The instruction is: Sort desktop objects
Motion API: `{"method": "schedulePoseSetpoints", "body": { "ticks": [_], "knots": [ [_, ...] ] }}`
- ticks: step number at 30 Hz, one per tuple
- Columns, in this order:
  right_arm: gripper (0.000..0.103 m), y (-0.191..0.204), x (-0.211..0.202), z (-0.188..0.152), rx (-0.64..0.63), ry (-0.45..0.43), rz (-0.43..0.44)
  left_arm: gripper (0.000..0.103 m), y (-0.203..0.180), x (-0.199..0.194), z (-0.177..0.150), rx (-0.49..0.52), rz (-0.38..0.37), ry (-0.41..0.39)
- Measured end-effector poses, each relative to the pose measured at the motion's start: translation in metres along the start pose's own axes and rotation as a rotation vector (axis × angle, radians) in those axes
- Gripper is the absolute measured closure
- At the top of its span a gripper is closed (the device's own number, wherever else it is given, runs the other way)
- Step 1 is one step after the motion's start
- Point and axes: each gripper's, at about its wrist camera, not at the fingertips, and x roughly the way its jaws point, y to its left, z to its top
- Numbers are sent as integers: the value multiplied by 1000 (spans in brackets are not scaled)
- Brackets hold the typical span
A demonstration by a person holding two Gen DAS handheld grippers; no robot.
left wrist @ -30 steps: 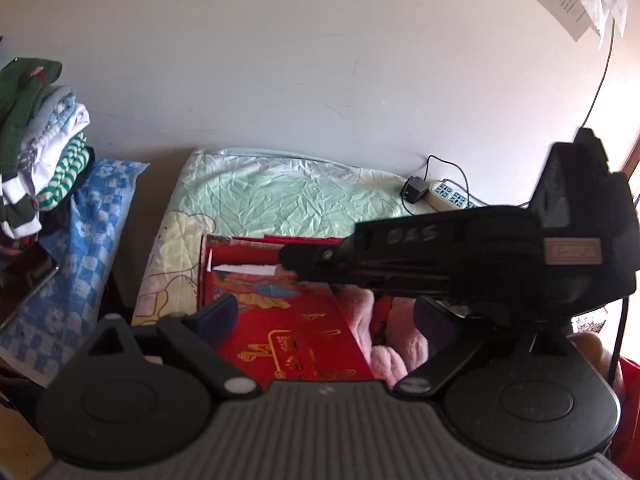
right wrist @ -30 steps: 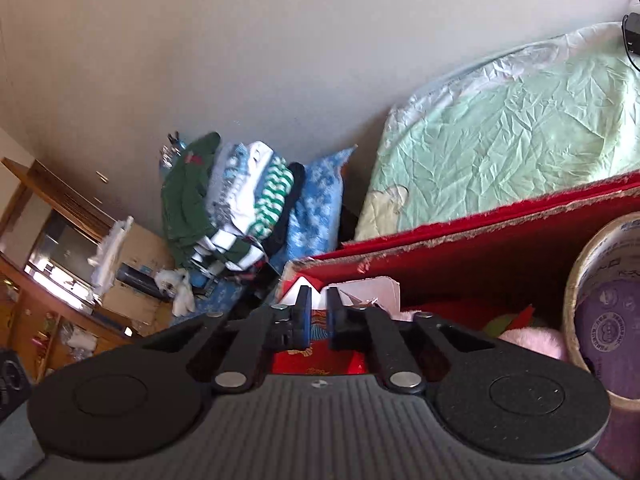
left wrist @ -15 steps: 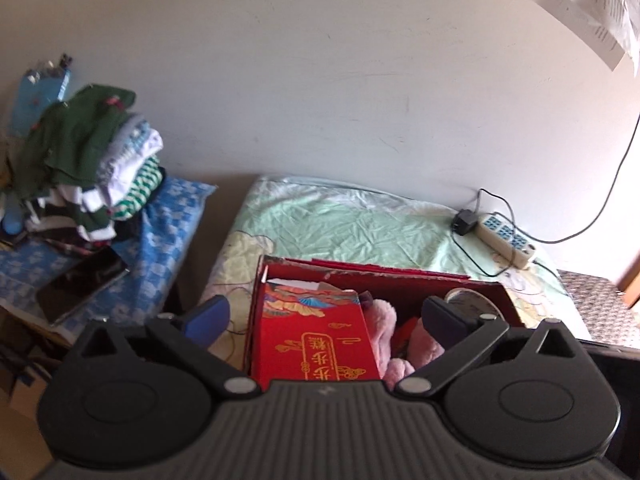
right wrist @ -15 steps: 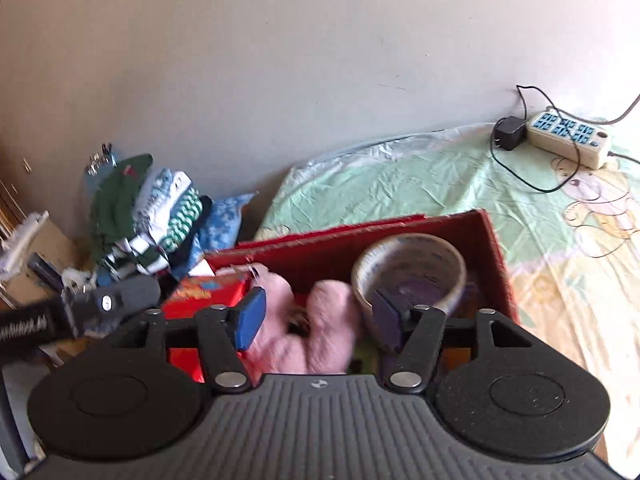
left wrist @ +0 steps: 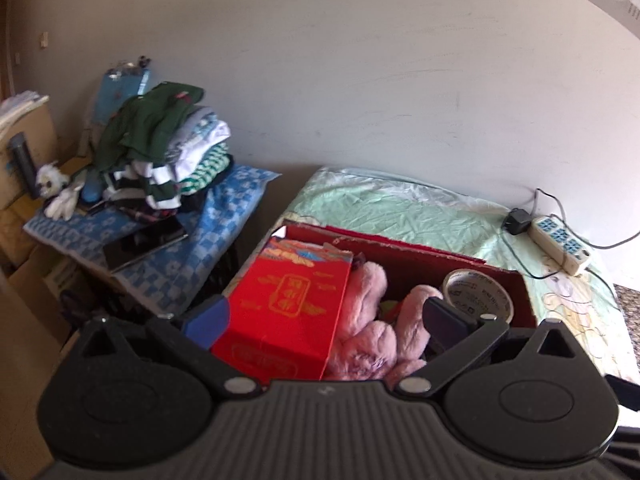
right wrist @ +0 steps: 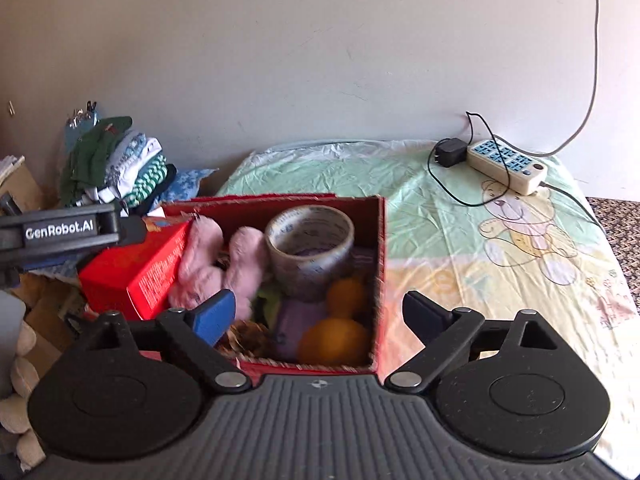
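Purple item [right wrist: 298, 314] mostly hidden beneath tape roll [right wrist: 310, 250].

Plain pale wall [right wrist: 280, 60] behind a green-sheeted bed [right wrist: 460, 216]; folded clothes [left wrist: 168, 152] stacked at far left, daylit.

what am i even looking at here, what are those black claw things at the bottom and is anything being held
Those black shapes are two hand-held grippers, one in each of a person's hands, each carrying a camera that looks out along its two fingers. One picture comes from the left gripper, the other from the right gripper. Both look down at a red cardboard box on a green bedsheet. Inside lie a smaller red box, a pink plush toy, a tape roll and two oranges. Neither gripper holds anything: the left's jaws stand wide, the right's are opening.
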Motion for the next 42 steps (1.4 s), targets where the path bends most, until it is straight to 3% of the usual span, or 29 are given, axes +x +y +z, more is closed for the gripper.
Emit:
{"method": "schedulePoseSetpoints", "body": {
  "ticks": [9, 14, 19, 26, 33, 42],
  "knots": [
    [7, -11, -7, -19, 46, 65, 43, 1, -9, -25, -35, -6, 136, 30],
    [8, 1, -5, -28, -15, 101, -6, 1, -7, -30, -43, 1, 160, 71],
    [9, 3, -8, -28, 39, 106, 22, 1, 2, -28, -40, 7, 137, 93],
    [10, 16, -6, -22, 149, 101, -13, 1, 17, -25, -28, 86, 108, 81],
    [10, 37, -8, -18, 217, 55, -82, 1, 37, -19, -14, 123, 5, 84],
    [10, 54, -8, -27, 296, 43, -136, 1, 51, -6, -9, 184, -8, 107]
  ]
}}
